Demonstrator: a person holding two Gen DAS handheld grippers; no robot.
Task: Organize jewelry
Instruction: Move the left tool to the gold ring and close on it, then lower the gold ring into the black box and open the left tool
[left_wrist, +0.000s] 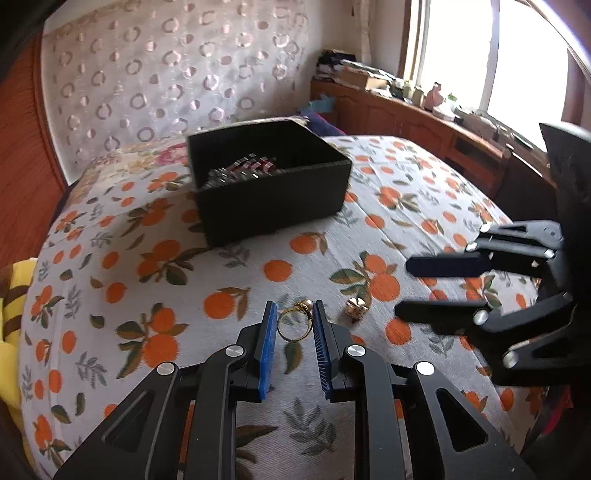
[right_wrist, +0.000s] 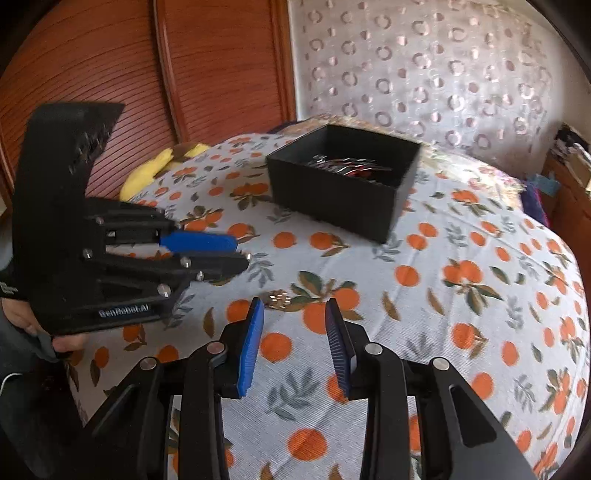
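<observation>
A gold ring (left_wrist: 291, 322) with a pale stone lies on the orange-print cloth between the blue pads of my left gripper (left_wrist: 294, 308), which is open around it; whether the pads touch it is unclear. A small gold jewel (left_wrist: 355, 307) lies just right of it and shows in the right wrist view (right_wrist: 279, 298), just beyond my open, empty right gripper (right_wrist: 294, 303). A black box (left_wrist: 273, 206) holding metallic jewelry (left_wrist: 240, 170) stands farther back, also seen in the right wrist view (right_wrist: 343, 195). The right gripper (left_wrist: 402, 286) shows at right; the left gripper (right_wrist: 242, 253) shows at left.
The orange-print cloth (right_wrist: 443, 295) covers a bed. A yellow cloth (right_wrist: 155, 170) lies at its left side. Wooden doors (right_wrist: 147, 74) and a circle-patterned curtain (right_wrist: 424, 66) stand behind. A cluttered wooden shelf (left_wrist: 424, 107) runs under a window.
</observation>
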